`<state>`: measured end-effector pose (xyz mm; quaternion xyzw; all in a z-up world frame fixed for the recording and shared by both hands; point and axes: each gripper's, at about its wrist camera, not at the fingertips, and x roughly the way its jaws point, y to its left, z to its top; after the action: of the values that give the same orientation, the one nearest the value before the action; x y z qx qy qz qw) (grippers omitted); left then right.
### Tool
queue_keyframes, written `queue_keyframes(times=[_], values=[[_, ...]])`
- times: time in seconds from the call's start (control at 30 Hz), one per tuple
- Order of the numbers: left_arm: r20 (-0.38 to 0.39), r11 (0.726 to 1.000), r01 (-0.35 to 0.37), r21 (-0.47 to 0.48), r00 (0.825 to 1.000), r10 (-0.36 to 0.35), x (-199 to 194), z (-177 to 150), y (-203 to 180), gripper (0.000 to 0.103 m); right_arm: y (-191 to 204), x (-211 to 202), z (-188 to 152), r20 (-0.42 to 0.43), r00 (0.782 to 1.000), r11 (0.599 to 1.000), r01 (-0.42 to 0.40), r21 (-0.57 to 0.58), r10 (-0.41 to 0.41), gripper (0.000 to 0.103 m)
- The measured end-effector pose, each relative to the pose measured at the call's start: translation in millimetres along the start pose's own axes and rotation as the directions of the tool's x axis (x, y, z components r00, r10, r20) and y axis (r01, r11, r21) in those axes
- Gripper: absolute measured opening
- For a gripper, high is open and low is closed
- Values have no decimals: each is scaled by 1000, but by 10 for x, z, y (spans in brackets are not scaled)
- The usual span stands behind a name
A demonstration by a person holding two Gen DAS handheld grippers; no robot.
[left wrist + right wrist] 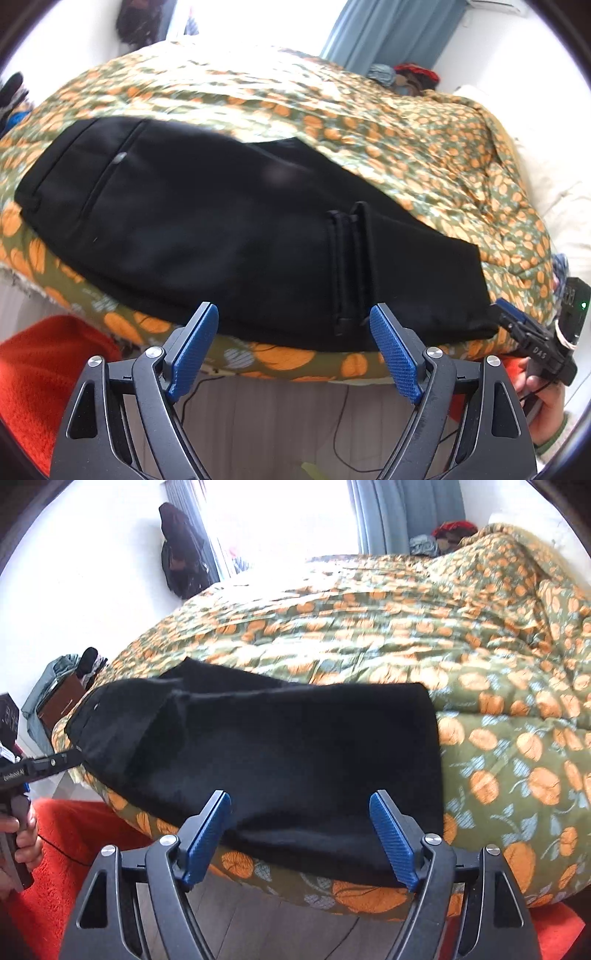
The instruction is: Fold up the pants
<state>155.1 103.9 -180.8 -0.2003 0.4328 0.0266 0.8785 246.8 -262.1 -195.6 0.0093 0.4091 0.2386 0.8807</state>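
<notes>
Black pants (229, 225) lie folded across the near edge of the bed, waistband to the left, folded end to the right; they also show in the right wrist view (295, 753). My left gripper (293, 325) is open, its blue pads just in front of the pants' near edge, holding nothing. My right gripper (299, 808) is open, hovering over the pants' near edge at the folded end. The right gripper also shows in the left wrist view (517, 321) at the pants' right corner. The left gripper shows in the right wrist view (55, 762) at the waistband end.
The bed carries a green quilt with orange flowers (461, 646), bunched up at the far right. An orange-red rug (40, 387) and wooden floor (295, 934) lie below the bed edge. Curtains (388, 33) and a bright window are behind. Clothes hang on the wall (181, 550).
</notes>
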Motion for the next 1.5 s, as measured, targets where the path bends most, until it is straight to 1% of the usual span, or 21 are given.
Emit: queue_keyframes(times=[0.23, 0.3, 0.33, 0.4, 0.43, 0.5, 0.53, 0.6, 0.7, 0.73, 0.8, 0.87, 0.97, 1.07, 1.13, 1.2, 1.33, 1.4, 1.43, 1.47, 1.5], values=[[-1, 999, -20, -48, 1000, 20, -70, 3, 185, 86, -64, 45, 32, -14, 1000, 999, 5, 33, -4, 78], [-1, 997, 4, -80, 1000, -4, -112, 80, 278, 86, -67, 23, 15, -9, 1000, 1000, 9, 29, -8, 78], [8, 992, 34, -119, 999, -33, -161, 159, 378, 86, -64, 13, 18, -7, 1000, 1000, 13, 25, -13, 78], [60, 963, 120, -242, 992, -108, -340, 391, 728, 86, -61, -5, 1, -2, 1000, 1000, 22, 23, -22, 78], [84, 947, 142, -286, 989, -123, -419, 472, 874, 86, -67, -11, -2, -1, 1000, 999, 22, 24, -22, 78], [161, 899, 186, -396, 978, -132, -659, 658, 1290, 85, -87, -20, -8, -2, 1000, 999, 21, 31, -21, 78], [200, 874, 200, -442, 972, -122, -783, 716, 1497, 85, -99, -20, -9, -3, 1000, 999, 21, 34, -21, 78], [256, 834, 194, -517, 964, -66, -1012, 744, 1855, 85, -105, -21, -13, -3, 1000, 999, 18, 42, -18, 78], [276, 787, 171, -593, 961, -1, -1175, 619, 2207, 82, -125, -10, -5, -1, 1000, 999, 9, 53, -9, 78], [267, 777, 165, -607, 964, 4, -1157, 573, 2261, 79, -129, -6, -6, -2, 1000, 998, 7, 55, -6, 78], [223, 756, 139, -640, 975, 10, -1042, 434, 2360, 70, -124, 20, -3, -10, 1000, 998, 0, 55, 1, 78], [179, 732, 129, -669, 984, -9, -855, 314, 2403, 63, -104, 45, -3, -17, 1000, 999, -3, 49, 4, 78], [165, 708, 155, -689, 985, -56, -615, 247, 2408, 62, -56, 61, -9, -25, 1000, 1000, -3, 29, 4, 78], [166, 697, 167, -697, 984, -69, -440, 286, 2426, 62, -8, 54, -21, -28, 1000, 1000, -5, 8, 6, 78], [172, 680, 174, -712, 982, -71, -345, 307, 2474, 62, 8, 51, -31, -31, 1000, 1000, -5, 0, 5, 78], [181, 663, 190, -724, 980, -83, -236, 331, 2533, 54, 10, 57, -48, -37, 999, 1000, -5, 1, 5, 78], [185, 667, 191, -720, 979, -81, -129, 364, 2553, 53, -26, 71, -65, -49, 999, 1000, -3, 17, 4, 78], [170, 668, 189, -720, 981, -94, -16, 375, 2558, 61, -49, 75, -75, -52, 999, 1000, -1, 27, 2, 78], [160, 660, 184, -728, 982, -98, 53, 370, 2565, 61, -63, 82, -76, -55, 998, 999, -2, 33, 3, 78], [168, 655, 190, -731, 981, -98, 70, 368, 2564, 59, -65, 86, -76, -56, 998, 999, -1, 36, 3, 78], [183, 652, 202, -730, 978, -98, 69, 376, 2554, 49, -71, 90, -78, -58, 998, 999, -1, 40, 3, 78]])
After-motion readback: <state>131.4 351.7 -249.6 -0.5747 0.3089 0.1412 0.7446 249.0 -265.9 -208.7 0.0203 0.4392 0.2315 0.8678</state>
